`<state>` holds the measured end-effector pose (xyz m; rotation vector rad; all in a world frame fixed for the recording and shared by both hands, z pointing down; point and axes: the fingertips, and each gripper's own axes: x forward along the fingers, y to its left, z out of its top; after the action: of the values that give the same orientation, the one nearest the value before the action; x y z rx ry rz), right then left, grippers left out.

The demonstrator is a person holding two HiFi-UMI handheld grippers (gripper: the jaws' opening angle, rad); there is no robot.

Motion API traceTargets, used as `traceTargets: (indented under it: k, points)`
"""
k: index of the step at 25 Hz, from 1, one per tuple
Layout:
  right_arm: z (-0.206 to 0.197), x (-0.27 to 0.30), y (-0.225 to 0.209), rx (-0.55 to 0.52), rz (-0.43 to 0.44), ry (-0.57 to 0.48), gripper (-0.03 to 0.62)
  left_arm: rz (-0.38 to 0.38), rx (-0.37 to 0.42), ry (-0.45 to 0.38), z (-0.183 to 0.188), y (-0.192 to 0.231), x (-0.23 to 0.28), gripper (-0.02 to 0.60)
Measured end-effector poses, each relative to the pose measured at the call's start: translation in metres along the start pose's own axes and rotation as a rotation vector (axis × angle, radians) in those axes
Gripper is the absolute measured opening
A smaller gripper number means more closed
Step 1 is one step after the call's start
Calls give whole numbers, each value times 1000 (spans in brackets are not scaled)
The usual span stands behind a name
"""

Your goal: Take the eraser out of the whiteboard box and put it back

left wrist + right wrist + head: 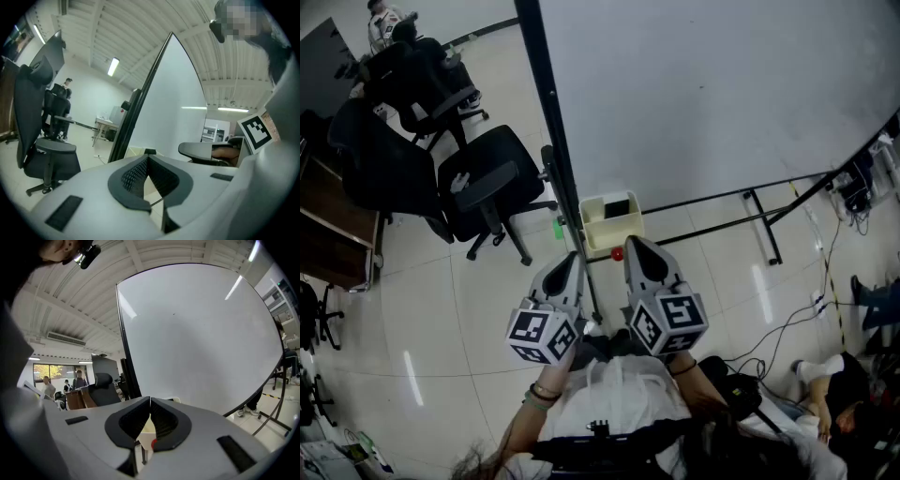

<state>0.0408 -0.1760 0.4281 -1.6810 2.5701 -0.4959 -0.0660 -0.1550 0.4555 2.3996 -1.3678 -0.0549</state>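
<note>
A cream whiteboard box (602,232) hangs at the lower edge of the whiteboard (722,84), beside its black frame. A dark eraser (617,208) lies inside the box. Both grippers hover side by side just short of the box, pointing at it. My left gripper (575,257) is shut with nothing between its jaws; in the left gripper view (149,157) the box (133,151) and eraser (150,151) show just past its tips. My right gripper (636,244) is also shut and empty (150,401). A red knob (618,253) sits under the box.
Black office chairs (487,187) stand to the left of the board's frame. The board's stand legs (764,225) and cables (797,319) run over the tiled floor on the right. A person's legs (825,375) show at lower right. People stand far off (79,379).
</note>
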Motion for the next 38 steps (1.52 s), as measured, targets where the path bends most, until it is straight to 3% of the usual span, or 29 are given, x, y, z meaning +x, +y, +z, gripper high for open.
traceTargets:
  k: [1,3,5,8,15,21,24,32,38]
  points:
    - [-4,5,0,-9,-5,18,31,2,2,1,1,3,0,-15]
    - [-10,15,-2,-10,-21,46,116,4,7,3,2,9,0,-15]
    - [-11,26,-7,5,-46,64,249,5,11,4,3,13,-1,-15]
    - [-15,53,-17,-39,-63,133,312,26,5,-9,7,21,-6,-15]
    - [-25,104,-33,-298,-191,379,316,67,-8,-32,14,34,-15,-15]
    - [-37,121,-33,-324,-194,407,287,49,-8,-38,12,26,-12,-15]
    - [-29,112,-31,-338,-170,371,281,41,-9,-44,14,22,-13,-15]
    - [75,43,12,-383,-70,82,279,34,-18,-57,15,14,-14,-15]
    - [72,9,22,-392,-43,60,279,-11,5,-35,12,-1,-12,-15]
